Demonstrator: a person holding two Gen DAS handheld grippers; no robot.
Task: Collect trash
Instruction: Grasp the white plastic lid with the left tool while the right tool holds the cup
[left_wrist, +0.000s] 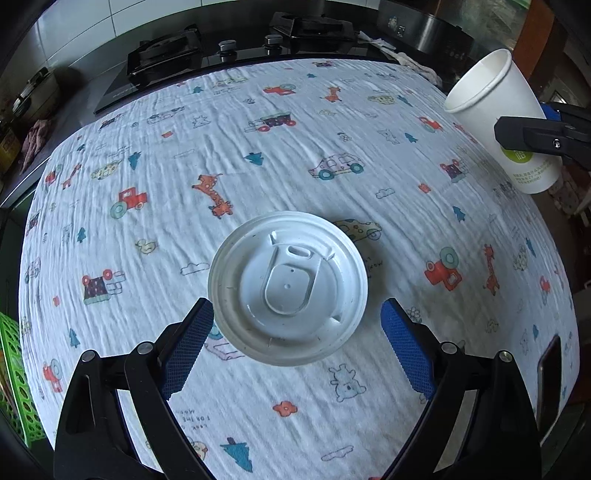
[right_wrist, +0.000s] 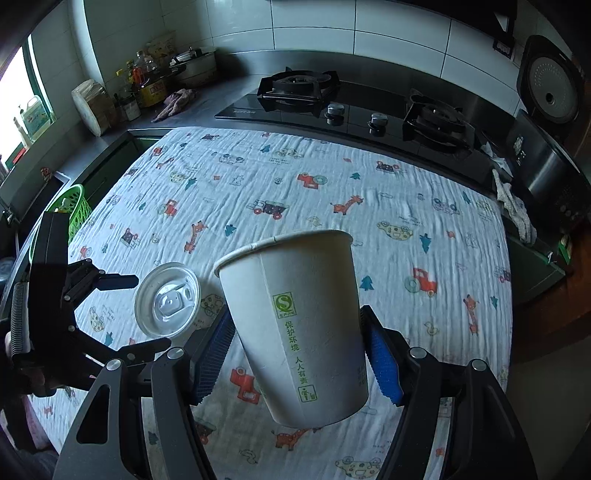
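Note:
A white plastic cup lid (left_wrist: 288, 288) lies flat on the printed cloth (left_wrist: 258, 155). My left gripper (left_wrist: 297, 325) is open, its blue pads on either side of the lid's near edge, not touching it. My right gripper (right_wrist: 297, 343) is shut on a white paper cup (right_wrist: 295, 321) with green print and holds it tilted above the cloth. The cup also shows in the left wrist view (left_wrist: 498, 118) at the far right. The lid (right_wrist: 167, 299) and the left gripper (right_wrist: 122, 314) show at the left of the right wrist view.
A green plastic basket (right_wrist: 77, 210) stands off the cloth's left edge. A gas stove (right_wrist: 343, 103) runs behind the cloth, with a rice cooker (right_wrist: 546, 122) and a rag (right_wrist: 513, 206) at the right. Bottles and pots (right_wrist: 147, 85) fill the far left counter. A dark phone (left_wrist: 550, 373) lies near the right.

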